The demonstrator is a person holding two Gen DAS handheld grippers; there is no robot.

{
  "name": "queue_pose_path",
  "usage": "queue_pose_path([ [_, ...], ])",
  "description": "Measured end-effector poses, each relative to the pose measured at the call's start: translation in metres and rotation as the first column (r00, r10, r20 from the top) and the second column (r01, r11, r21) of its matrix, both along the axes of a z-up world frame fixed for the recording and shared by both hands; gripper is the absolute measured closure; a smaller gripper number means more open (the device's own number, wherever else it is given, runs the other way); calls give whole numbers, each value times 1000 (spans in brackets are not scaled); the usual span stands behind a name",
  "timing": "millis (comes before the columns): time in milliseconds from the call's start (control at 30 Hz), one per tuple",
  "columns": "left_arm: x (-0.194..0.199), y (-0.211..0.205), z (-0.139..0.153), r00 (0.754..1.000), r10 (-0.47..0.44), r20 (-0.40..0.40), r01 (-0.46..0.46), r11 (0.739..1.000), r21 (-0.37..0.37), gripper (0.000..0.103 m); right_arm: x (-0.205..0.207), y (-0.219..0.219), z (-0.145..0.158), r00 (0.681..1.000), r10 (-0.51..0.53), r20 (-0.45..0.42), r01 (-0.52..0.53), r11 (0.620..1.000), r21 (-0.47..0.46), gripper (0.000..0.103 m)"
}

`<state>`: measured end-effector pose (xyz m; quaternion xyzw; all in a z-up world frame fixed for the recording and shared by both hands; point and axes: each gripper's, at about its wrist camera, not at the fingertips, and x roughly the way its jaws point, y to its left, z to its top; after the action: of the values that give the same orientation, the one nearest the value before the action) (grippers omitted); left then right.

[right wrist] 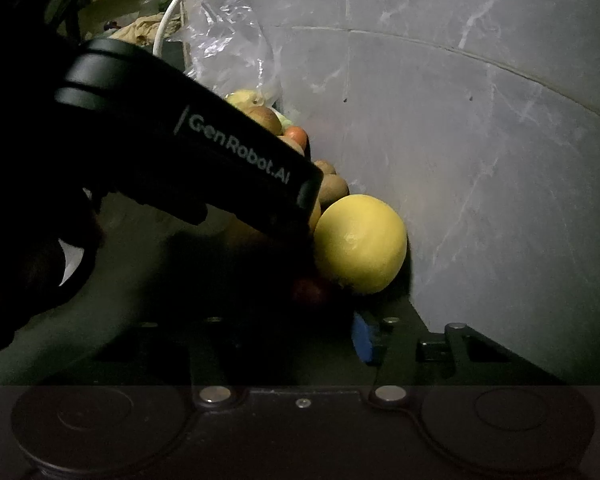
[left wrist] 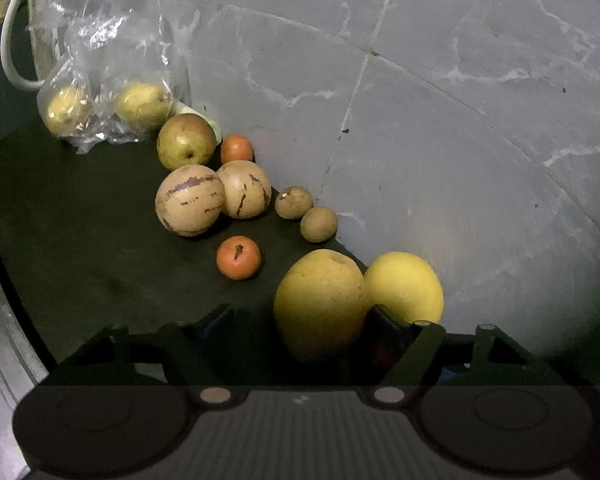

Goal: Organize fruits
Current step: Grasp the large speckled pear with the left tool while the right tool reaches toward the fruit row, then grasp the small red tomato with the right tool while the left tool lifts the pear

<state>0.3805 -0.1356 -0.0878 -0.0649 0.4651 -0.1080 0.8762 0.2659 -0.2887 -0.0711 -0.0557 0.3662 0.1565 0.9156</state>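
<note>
The only legible writing is "GenRobot.AI", printed in pale letters along the black body of the left gripper point(right wrist: 236, 152) as it crosses the right wrist view. In the left wrist view that gripper's jaws stand on either side of a large dull-yellow citrus point(left wrist: 320, 304), one finger against its right flank; the left finger is lost in shadow, so whether they actually clamp the fruit cannot be told. Touching that citrus on its right lies a brighter yellow citrus point(right wrist: 360, 244), against the grey marble wall point(left wrist: 460, 120). Beyond the dull-yellow citrus, on the dark countertop point(left wrist: 80, 220), sit a small orange mandarin point(left wrist: 238, 257), two brown kiwis point(left wrist: 306, 213), two striped tan melons point(left wrist: 212, 198) touching each other, a green-red apple point(left wrist: 186, 141) and a second mandarin point(left wrist: 237, 149). Farthest from it, a clear plastic bag point(left wrist: 100, 60) holds two yellow fruits. The right gripper point(right wrist: 300, 320) is in deep shadow – one blue pad point(right wrist: 362, 340) shows, with the jaws apparently spread and nothing between them.
</note>
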Motion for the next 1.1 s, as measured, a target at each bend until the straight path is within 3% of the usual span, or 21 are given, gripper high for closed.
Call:
queue_pose_path([
  [300,2,3,-2,999,26,-19,-27,997,-74,46,-12,-4,-4,1000,-8,17,8,1000,9,78],
  [867,-40,37,0,995,103,7,-101,983,-153,50,-31,-1,6,1000,14,12,-14,1000,8,79],
  [1100,-50,46,0,996,79,34,-73,986,-152,53,-39,15,10,999,31,21,-30,999,-18,79],
])
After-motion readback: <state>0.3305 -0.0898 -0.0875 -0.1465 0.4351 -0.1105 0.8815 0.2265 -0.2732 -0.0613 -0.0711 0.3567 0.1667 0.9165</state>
